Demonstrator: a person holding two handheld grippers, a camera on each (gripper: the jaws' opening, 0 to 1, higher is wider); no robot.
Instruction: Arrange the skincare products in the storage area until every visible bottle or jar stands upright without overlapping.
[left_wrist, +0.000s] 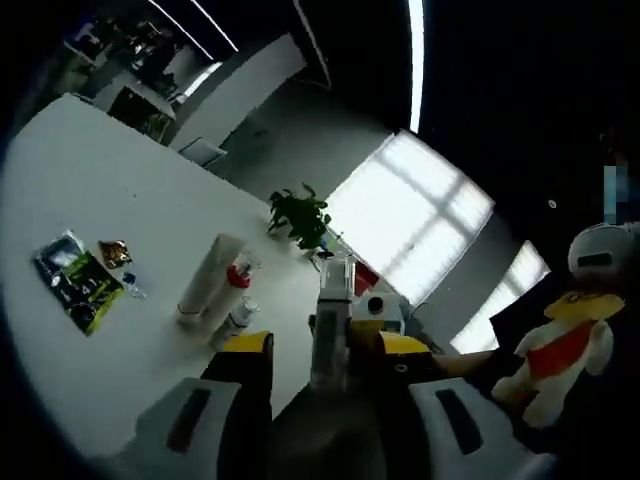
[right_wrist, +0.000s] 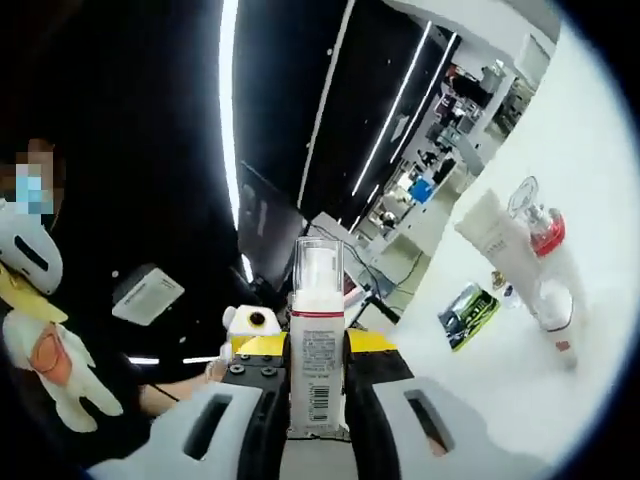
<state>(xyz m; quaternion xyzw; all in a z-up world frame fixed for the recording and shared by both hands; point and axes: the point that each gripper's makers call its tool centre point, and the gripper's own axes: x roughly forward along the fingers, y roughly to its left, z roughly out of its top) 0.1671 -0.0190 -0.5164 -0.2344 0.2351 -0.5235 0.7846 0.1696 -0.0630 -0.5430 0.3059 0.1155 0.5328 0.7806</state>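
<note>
A slim white pump bottle (right_wrist: 318, 370) with a clear cap and a red band is held up in the air, my right gripper (right_wrist: 316, 345) shut on its body. In the left gripper view the same bottle (left_wrist: 331, 330) stands between the yellow fingertips (left_wrist: 247, 343) of my left gripper (left_wrist: 325, 345), which is open with a gap on each side. On the white table (left_wrist: 120, 180) a white tube (left_wrist: 207, 280) stands on its cap next to a red-collared bottle (left_wrist: 239, 273) and a small white bottle (left_wrist: 236, 320). The right gripper view shows that tube (right_wrist: 492, 243) and red-collared bottle (right_wrist: 545, 270).
A green-black sachet (left_wrist: 78, 283) and a small brown packet (left_wrist: 115, 253) lie on the table's left part. A potted plant (left_wrist: 300, 217) stands at the far edge. A white and orange plush toy (left_wrist: 560, 345) sits off the table beside a person.
</note>
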